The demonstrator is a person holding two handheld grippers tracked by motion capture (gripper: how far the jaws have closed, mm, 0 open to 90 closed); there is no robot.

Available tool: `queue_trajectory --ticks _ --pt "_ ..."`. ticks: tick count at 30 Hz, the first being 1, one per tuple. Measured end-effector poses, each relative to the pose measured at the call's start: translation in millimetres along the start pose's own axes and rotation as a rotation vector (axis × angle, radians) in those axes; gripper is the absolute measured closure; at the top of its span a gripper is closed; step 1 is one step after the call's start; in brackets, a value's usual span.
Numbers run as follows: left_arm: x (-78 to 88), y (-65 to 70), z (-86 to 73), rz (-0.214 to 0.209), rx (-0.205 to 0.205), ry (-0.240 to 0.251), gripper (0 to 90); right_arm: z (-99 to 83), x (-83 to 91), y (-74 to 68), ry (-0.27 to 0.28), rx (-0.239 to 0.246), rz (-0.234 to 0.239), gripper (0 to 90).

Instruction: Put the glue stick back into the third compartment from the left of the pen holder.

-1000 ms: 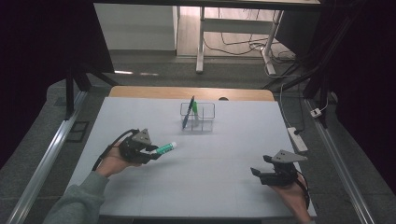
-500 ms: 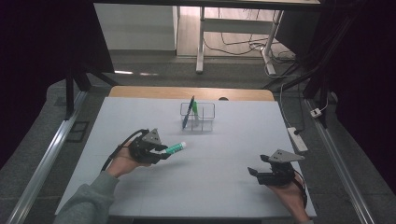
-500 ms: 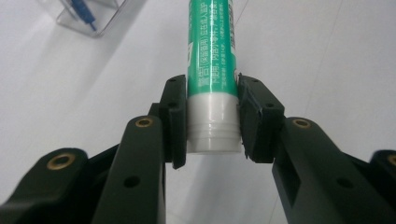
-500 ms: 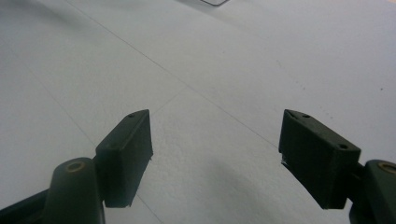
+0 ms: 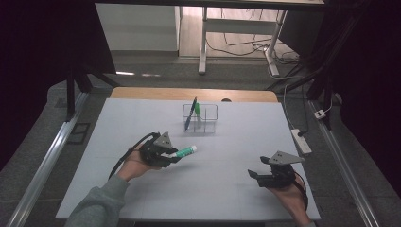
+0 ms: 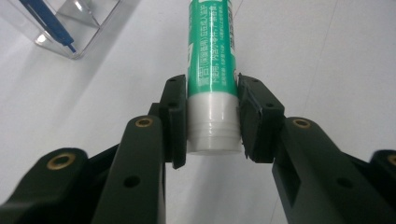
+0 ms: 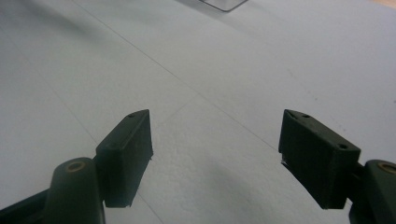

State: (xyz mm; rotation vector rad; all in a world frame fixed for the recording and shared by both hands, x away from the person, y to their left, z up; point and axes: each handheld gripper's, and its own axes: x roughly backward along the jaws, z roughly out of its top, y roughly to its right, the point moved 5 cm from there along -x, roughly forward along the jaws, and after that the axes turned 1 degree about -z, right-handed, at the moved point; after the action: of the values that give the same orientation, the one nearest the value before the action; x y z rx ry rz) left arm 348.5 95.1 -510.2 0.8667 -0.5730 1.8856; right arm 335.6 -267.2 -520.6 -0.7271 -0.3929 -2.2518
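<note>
Left tool carries a green glue stick toward the clear organizer; right tool waits with jaws apart.

Lowest in the high view, at lower right, the right tool (image 5: 257, 176) rests on the white tabletop (image 5: 236, 142), its jaws spread wide with nothing between them, slightly further left than a second ago. Left of centre, the left tool (image 5: 174, 155) is clamped on the white end of the green glue stick (image 5: 184, 151), which points up and right above the tabletop; tool and stick have moved right and further up the frame across the earlier frames. Beyond, at upper centre, the clear organizer (image 5: 200, 118) stands unmoved, holding a leaning blue pen (image 5: 190, 113) and a green item (image 5: 197, 109).
</note>
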Motion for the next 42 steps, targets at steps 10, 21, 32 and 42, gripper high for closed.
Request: queue_trajectory --ticks 10,21,32,42 --pt "-9.3 6.9 9.5 0.022 -0.033 -0.014 64.1 8.1 -6.7 -10.8 0.003 0.021 0.029 25.6" --pt "-17.6 13.4 18.8 0.023 -0.058 -0.025 64.2 20.2 -15.5 -22.9 0.013 0.03 0.071 25.9" --pt "-22.0 17.6 26.8 0.031 -0.077 -0.03 64.2 41.0 -32.1 -40.1 0.007 0.073 0.114 25.8" --pt "-31.9 22.0 28.6 0.033 -0.096 -0.062 64.2 57.0 -51.4 -60.3 -0.02 0.14 0.14 25.8"
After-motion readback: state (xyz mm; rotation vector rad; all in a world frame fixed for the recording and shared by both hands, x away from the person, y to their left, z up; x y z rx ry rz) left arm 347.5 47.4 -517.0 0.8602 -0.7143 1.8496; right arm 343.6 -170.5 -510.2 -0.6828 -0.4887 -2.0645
